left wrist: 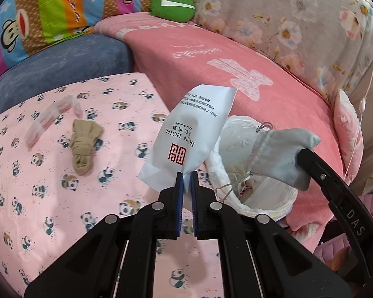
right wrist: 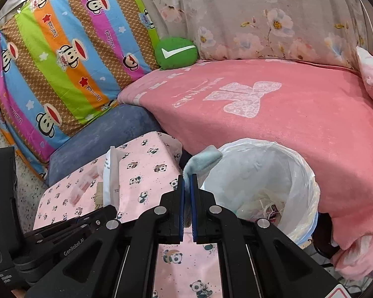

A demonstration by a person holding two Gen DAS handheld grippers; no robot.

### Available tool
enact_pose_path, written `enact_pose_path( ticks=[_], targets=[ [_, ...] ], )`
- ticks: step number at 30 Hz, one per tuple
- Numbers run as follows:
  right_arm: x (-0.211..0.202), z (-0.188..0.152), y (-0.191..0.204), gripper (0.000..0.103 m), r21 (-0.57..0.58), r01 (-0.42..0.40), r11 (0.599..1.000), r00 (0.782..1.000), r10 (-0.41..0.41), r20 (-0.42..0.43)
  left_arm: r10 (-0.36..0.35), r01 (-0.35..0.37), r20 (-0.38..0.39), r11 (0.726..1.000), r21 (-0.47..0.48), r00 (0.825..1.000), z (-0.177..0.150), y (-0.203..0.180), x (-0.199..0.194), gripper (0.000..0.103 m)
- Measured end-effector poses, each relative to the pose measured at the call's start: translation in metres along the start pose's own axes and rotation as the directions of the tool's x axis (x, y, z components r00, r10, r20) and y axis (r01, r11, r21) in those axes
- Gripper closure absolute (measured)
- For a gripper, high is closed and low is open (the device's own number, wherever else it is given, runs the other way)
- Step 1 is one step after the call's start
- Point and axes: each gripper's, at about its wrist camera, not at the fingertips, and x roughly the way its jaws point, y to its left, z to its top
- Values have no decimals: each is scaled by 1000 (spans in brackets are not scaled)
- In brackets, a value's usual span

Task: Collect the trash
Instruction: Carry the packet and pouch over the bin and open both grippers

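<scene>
The left gripper (left wrist: 186, 176) was clenched on the lower edge of a white paper hotel packet (left wrist: 189, 129), held up above the pink panda-print sheet (left wrist: 49, 198). The right gripper (right wrist: 187, 178) was clamped on a grey drawstring cloth pouch (left wrist: 283, 156), held over the rim of the white-lined trash bin (right wrist: 308, 188). A knotted beige stocking (left wrist: 83, 149) lay on the sheet.

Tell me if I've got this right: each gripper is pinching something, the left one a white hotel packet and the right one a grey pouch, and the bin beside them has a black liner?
Nearly. The liner of the bin is white, not black; the right wrist view shows it plainly. The rest holds: the left gripper pinches the white hotel packet, the right gripper the grey pouch.
</scene>
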Motion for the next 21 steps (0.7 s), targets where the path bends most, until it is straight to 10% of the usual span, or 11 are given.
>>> enact_pose_path(
  ticks=[21],
  targets=[
    [-2,-1,-84,98,120,87,989,996,-87,-1,-88,101,-87,981,164,992,6,-94,47,97]
  ],
)
